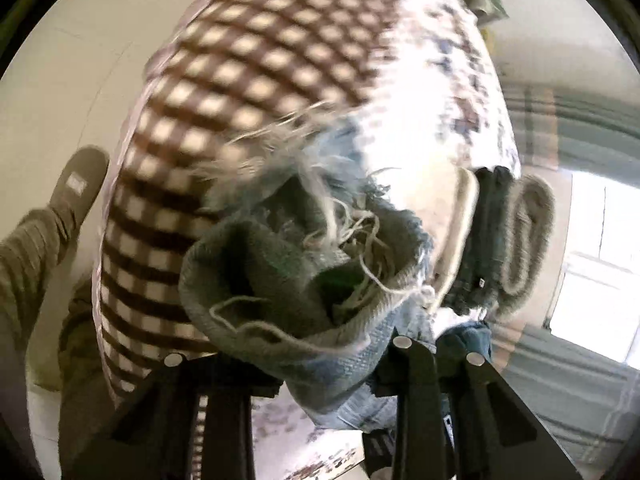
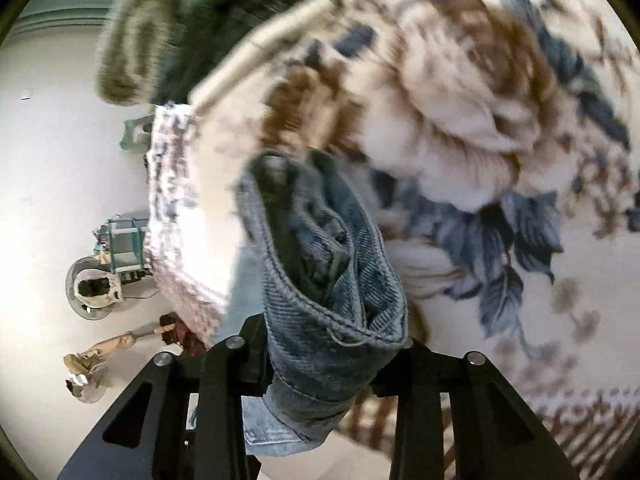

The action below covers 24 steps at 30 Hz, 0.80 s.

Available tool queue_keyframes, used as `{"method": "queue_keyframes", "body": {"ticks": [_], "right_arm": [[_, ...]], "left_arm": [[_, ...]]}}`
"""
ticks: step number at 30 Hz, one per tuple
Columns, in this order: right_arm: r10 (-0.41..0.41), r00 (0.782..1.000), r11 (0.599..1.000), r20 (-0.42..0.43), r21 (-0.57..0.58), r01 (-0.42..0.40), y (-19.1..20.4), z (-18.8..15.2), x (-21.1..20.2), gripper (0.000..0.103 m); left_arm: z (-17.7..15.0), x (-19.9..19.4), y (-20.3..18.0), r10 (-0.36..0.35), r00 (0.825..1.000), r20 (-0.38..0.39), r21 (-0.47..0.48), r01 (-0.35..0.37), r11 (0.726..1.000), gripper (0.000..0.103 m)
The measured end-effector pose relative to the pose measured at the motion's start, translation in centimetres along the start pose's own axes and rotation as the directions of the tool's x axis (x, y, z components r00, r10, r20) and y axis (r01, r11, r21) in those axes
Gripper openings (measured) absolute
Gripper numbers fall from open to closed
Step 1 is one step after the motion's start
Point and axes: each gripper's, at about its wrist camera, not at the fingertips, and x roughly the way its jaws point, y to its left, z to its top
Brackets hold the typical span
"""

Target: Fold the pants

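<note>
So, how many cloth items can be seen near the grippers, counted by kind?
Denim pants: 1, clamped in both the left gripper and right gripper
Checked and floral bed cover: 1
Folded garments beyond the pants: 2, blurred
Total: 4

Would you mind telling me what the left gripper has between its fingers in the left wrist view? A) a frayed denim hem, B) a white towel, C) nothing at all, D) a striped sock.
A: the left gripper is closed on light blue jeans, whose ragged hem trails loose white threads just ahead of the fingers, over the checked bedspread.
</note>
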Motion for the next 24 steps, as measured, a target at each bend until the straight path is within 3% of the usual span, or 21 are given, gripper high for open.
{"method": "queue_keyframes", "body": {"ticks": [6, 8, 13, 19, 21, 24], "right_arm": [[0.066, 0.995, 0.998, 0.077, -0.006, -0.065, 7.1, 1.8, -7.3, 0.035], [0.085, 0.989, 0.996, 0.12, -0.007, -0.084, 9.2, 2.8, -10.1, 0.035], [0.139, 0.952, 0.99, 0.272, 0.0, -0.144, 16.2, 7.5, -16.9, 0.035], [0.218, 0.849, 0.97, 0.481, -0.013, -0.242, 26.1, 16.0, -22.6, 0.035], [0.228, 0.803, 0.966, 0.55, -0.024, -0.258, 29.2, 19.8, -23.2, 0.035], [0.221, 0.759, 0.964, 0.613, -0.017, -0.267, 31.2, 24.6, -22.1, 0.035]], "left_arm": [[1.2, -2.9, -9.8, -0.058, 0.998, -0.027, 0.111, 0.061, 0.992, 0.026], [1.9, -3.2, -14.6, -0.082, 0.995, -0.054, 0.162, 0.09, 0.983, 0.026], [3.1, -2.5, -27.9, -0.178, 0.973, -0.149, 0.273, 0.213, 0.938, 0.026], [5.9, 0.9, -46.3, -0.277, 0.918, -0.282, 0.405, 0.376, 0.833, 0.026], [6.9, 2.8, -51.2, -0.292, 0.903, -0.314, 0.439, 0.411, 0.799, 0.026], [8.3, 7.5, -58.2, -0.286, 0.89, -0.355, 0.502, 0.439, 0.745, 0.026]]}}
